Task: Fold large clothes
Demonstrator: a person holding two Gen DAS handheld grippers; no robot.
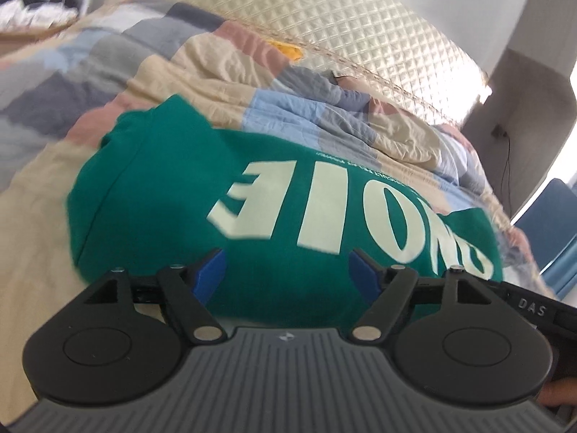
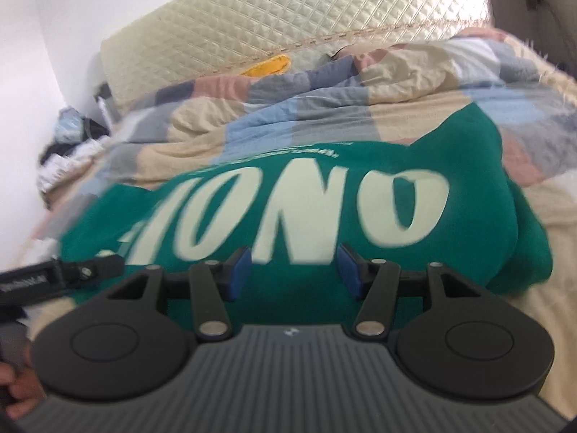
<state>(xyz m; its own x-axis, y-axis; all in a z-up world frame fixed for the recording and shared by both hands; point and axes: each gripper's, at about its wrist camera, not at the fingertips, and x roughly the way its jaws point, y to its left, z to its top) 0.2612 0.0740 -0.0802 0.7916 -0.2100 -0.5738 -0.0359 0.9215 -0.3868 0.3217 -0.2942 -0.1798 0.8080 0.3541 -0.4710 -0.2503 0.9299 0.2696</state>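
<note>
A green sweatshirt with big cream letters lies spread on a bed's patchwork quilt. My left gripper hovers at its near edge, blue pads wide apart with only flat green cloth showing between them. In the right wrist view the same sweatshirt fills the middle. My right gripper stands open over its near edge, pads apart and pressing on nothing. Each gripper's side shows at the edge of the other's view, so the two are close together.
A cream quilted headboard rises behind the rumpled quilt, with a yellow item at its foot. A pile of clutter lies beside the bed. A blue chair stands by the window. A person's hand holds a grip.
</note>
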